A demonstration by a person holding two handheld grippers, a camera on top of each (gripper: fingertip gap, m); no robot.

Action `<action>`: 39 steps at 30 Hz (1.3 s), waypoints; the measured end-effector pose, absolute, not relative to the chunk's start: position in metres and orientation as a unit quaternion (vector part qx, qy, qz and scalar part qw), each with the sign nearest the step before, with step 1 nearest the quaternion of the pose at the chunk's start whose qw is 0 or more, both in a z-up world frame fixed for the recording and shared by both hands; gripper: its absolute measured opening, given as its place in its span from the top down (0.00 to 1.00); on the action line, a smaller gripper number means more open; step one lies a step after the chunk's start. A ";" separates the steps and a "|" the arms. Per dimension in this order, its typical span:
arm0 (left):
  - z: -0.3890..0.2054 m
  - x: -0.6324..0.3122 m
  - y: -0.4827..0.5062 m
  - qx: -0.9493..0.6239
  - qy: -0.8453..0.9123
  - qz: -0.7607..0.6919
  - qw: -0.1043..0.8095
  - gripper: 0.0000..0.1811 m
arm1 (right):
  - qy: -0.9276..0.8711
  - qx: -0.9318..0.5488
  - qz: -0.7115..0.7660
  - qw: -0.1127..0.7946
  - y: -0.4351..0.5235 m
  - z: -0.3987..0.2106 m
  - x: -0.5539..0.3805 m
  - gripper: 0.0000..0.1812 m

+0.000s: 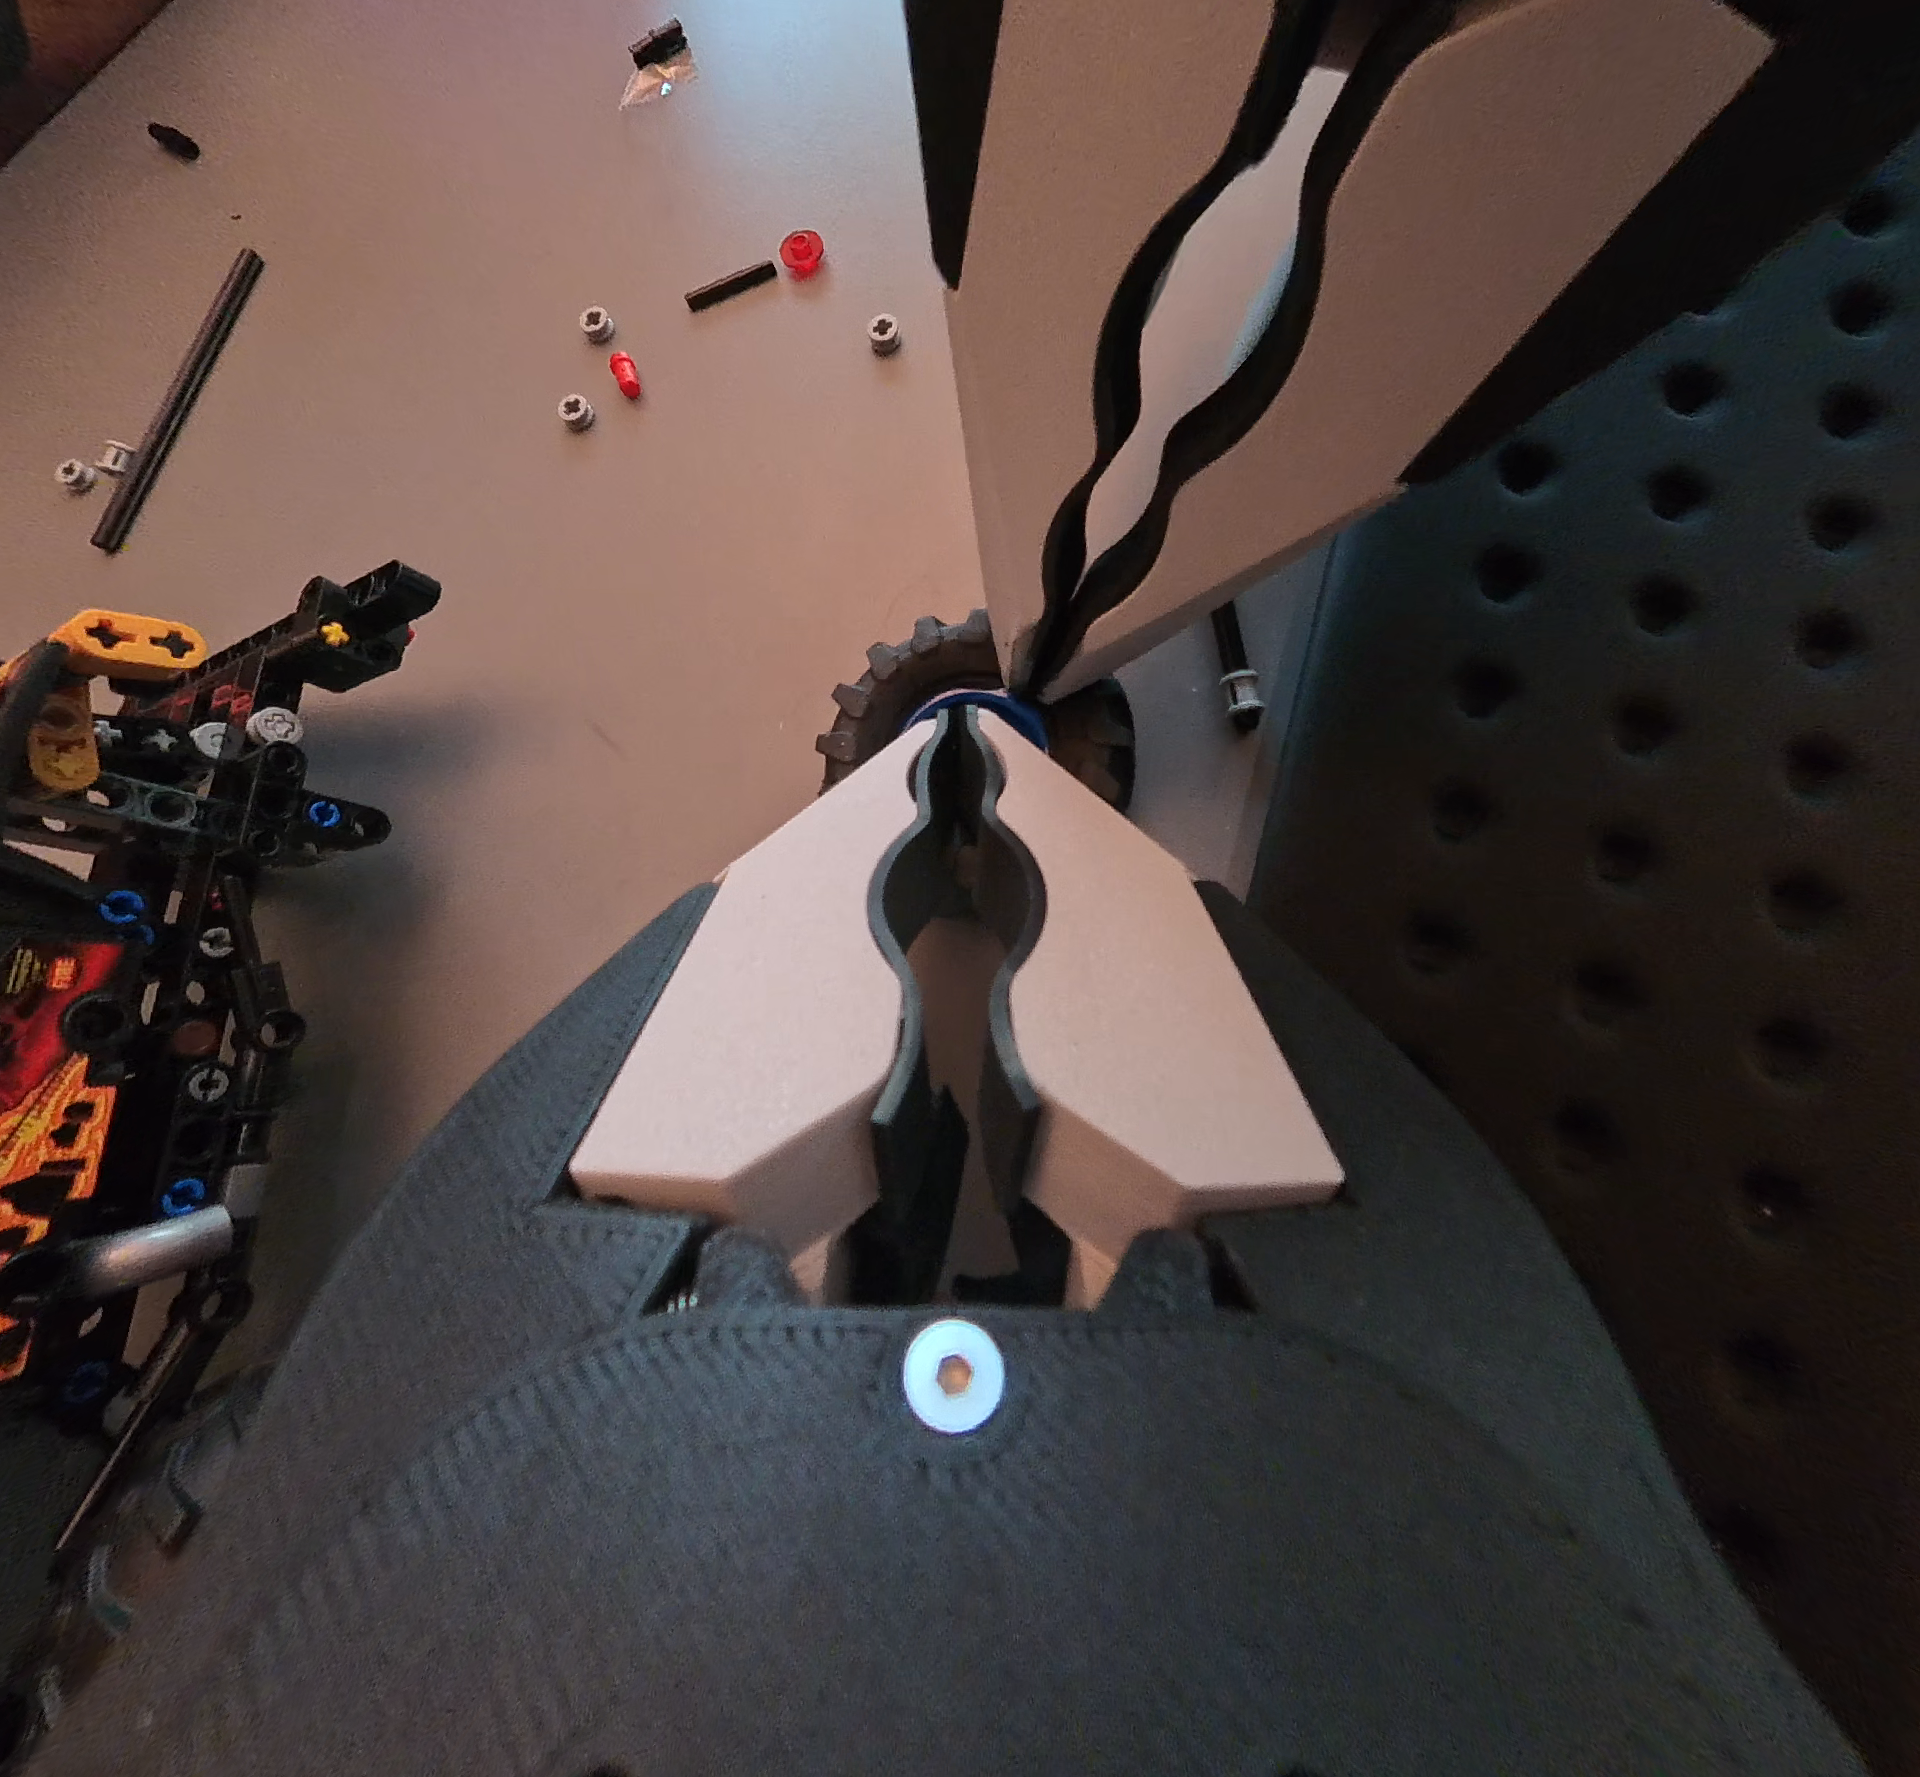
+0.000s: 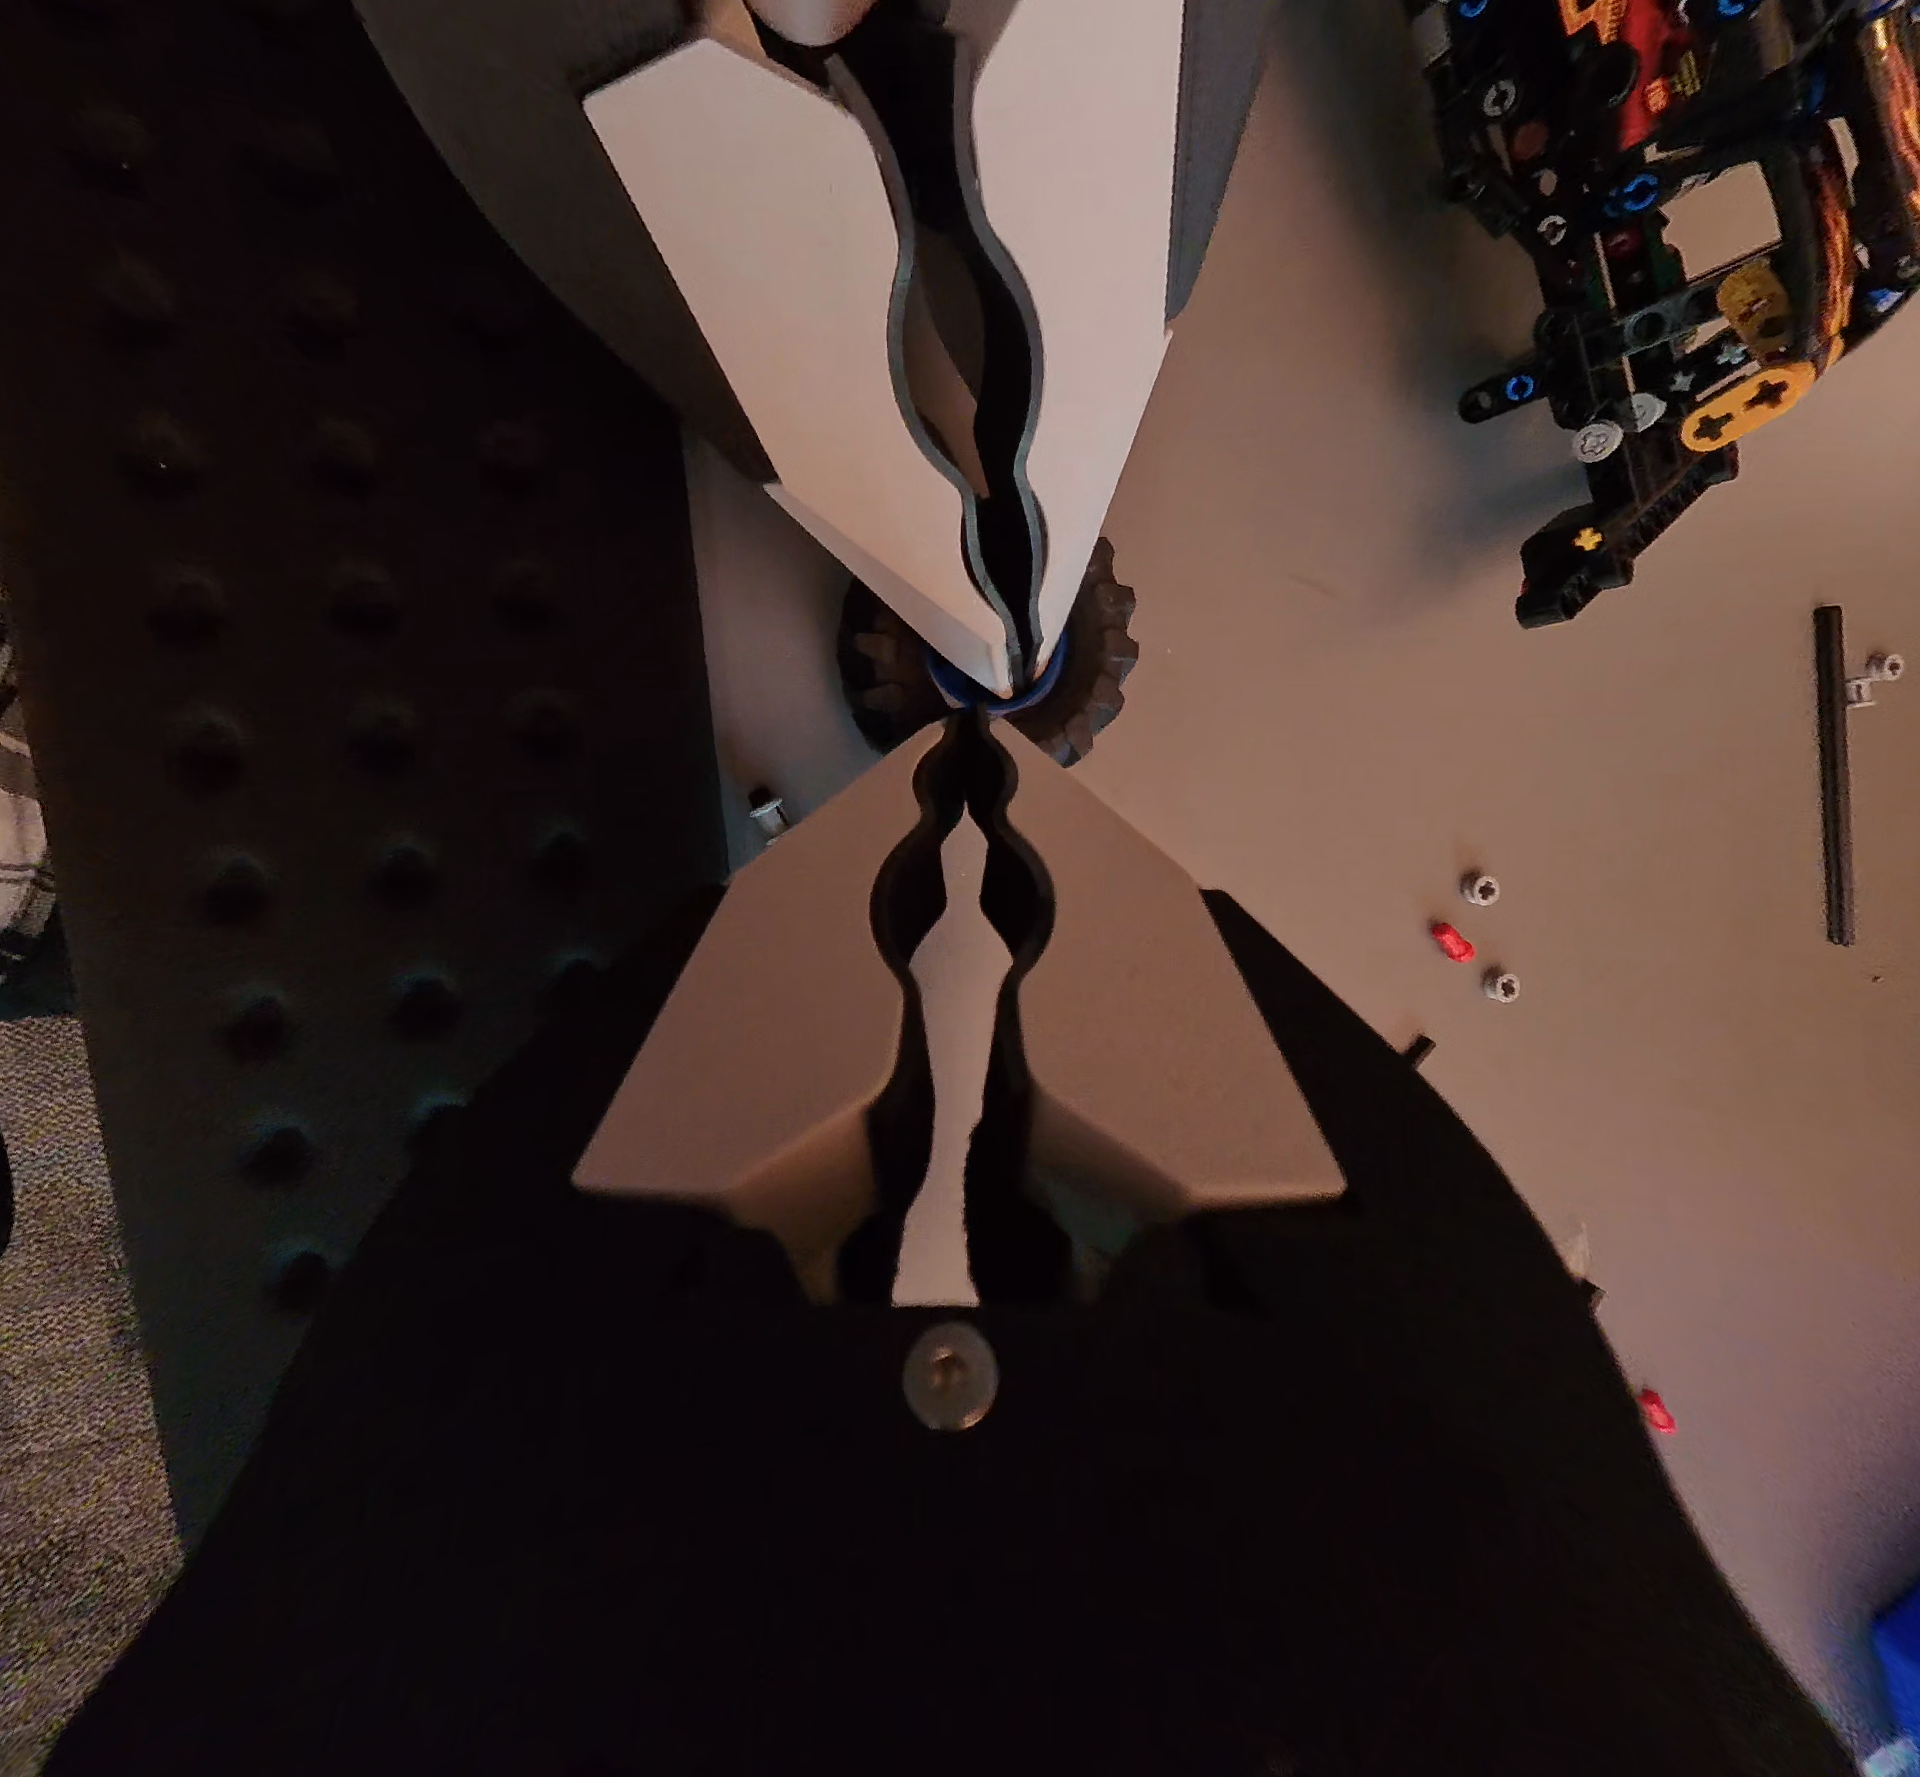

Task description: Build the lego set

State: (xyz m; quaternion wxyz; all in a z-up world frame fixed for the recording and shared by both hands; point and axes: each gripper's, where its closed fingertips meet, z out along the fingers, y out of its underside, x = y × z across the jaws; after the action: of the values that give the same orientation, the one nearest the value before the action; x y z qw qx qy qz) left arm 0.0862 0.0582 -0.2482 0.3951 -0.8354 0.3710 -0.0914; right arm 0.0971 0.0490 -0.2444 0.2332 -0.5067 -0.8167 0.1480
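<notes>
Seen from the left wrist camera: left gripper (image 1: 961,721), fingers closed to a slit, tips nipping the blue rim of one wheel (image 1: 894,688). Right gripper (image 1: 1027,680) opposite, fingers likewise drawn together on the same rim. Wheel flat on the table (image 1: 675,532), knobbly grey tyre around the blue rim, near the table's right edge. One part-built black and orange model (image 1: 156,896) at far left, well apart from the wheel. Loose on the table: two red pins (image 1: 624,374), one red round stud (image 1: 800,253), four grey bushes (image 1: 595,324), one long black axle (image 1: 177,397), one short black axle (image 1: 729,286).

Seen from the right wrist camera: right gripper (image 2: 971,725) closed at the tips on the blue rim; left gripper (image 2: 1013,678) meeting it from above, also closed. Wheel (image 2: 1096,647) beneath both. Model (image 2: 1714,169) at upper right. Two red pins (image 2: 1451,941), two grey bushes (image 2: 1480,889), one long black axle (image 2: 1834,771).
</notes>
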 end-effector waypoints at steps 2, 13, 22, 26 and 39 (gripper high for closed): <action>-0.248 0.086 0.058 -0.836 0.369 -0.092 0.396 1.00 | -0.813 -0.510 0.156 0.234 0.049 -0.245 0.097 1.00; -0.248 0.086 0.058 -0.835 0.365 -0.104 0.400 1.00 | -0.724 -0.584 0.258 0.260 0.053 -0.243 0.092 1.00; -0.248 0.088 0.059 -0.835 0.363 -0.100 0.401 1.00 | -0.663 -0.643 0.281 0.260 0.060 -0.244 0.091 1.00; -0.245 0.088 0.059 -0.835 0.362 -0.110 0.399 1.00 | -0.684 -0.625 0.247 0.283 0.060 -0.242 0.090 1.00; -0.235 0.087 0.051 -0.842 0.348 -0.103 0.399 1.00 | -0.739 -0.558 0.234 0.296 0.065 -0.238 0.061 1.00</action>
State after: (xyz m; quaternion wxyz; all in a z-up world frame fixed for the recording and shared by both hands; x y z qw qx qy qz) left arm 0.0866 0.0509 -0.2349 0.3990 -0.8419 0.3482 -0.1033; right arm 0.0607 0.0645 -0.2378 0.2964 -0.5577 -0.7393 0.2336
